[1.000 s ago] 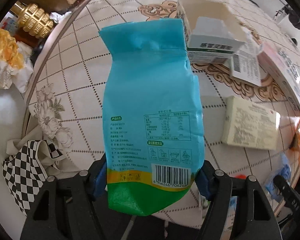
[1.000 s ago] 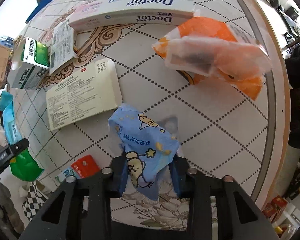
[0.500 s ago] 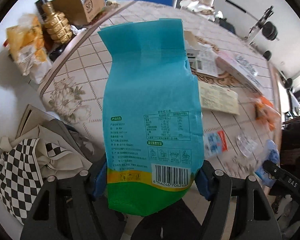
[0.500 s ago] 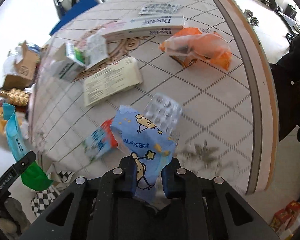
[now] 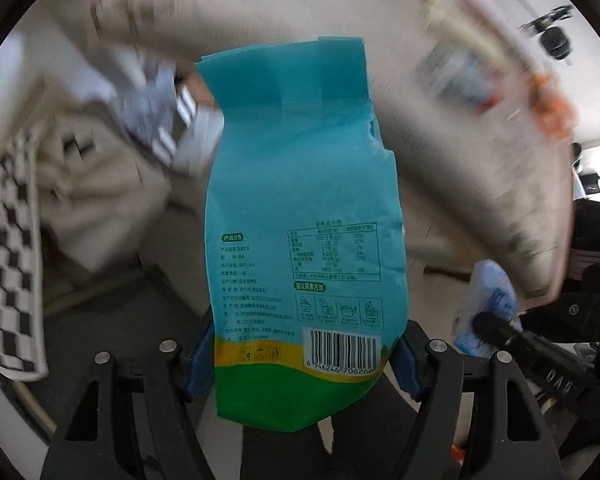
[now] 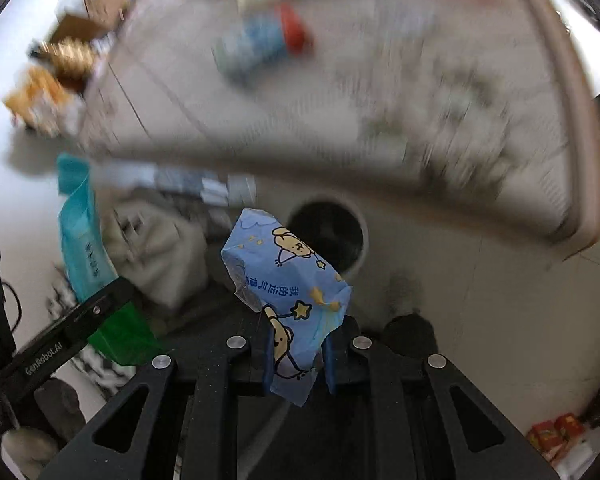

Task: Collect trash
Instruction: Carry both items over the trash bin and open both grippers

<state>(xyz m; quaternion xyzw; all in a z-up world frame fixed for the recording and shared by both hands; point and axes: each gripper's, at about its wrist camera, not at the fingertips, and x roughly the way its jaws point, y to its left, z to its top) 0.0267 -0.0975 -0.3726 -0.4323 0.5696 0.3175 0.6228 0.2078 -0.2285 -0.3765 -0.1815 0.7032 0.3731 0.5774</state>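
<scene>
My left gripper (image 5: 304, 360) is shut on a tall teal and green food bag (image 5: 304, 200), which stands upright between the blue pads. My right gripper (image 6: 296, 360) is shut on a crumpled blue packet (image 6: 288, 280) printed with cartoon bears. Both hang over the floor beside the table, and the views are blurred by motion. A white round bin (image 6: 363, 240) with a dark inside stands on the floor just beyond the blue packet. In the right wrist view the left gripper (image 6: 80, 320) and its teal bag (image 6: 80, 232) show at the left.
The table (image 6: 340, 100) with more litter, including a red and blue packet (image 6: 264, 44), fills the top of both views. A black and white checkered bag (image 5: 4, 260) and pale cloth (image 5: 100, 184) lie at the left. Dark clothing (image 5: 596, 280) is at the right.
Both grippers have swung off the tabletop with their loads and now hang over the floor. The table has slid to the top of both views, and the white bin has come into sight.
</scene>
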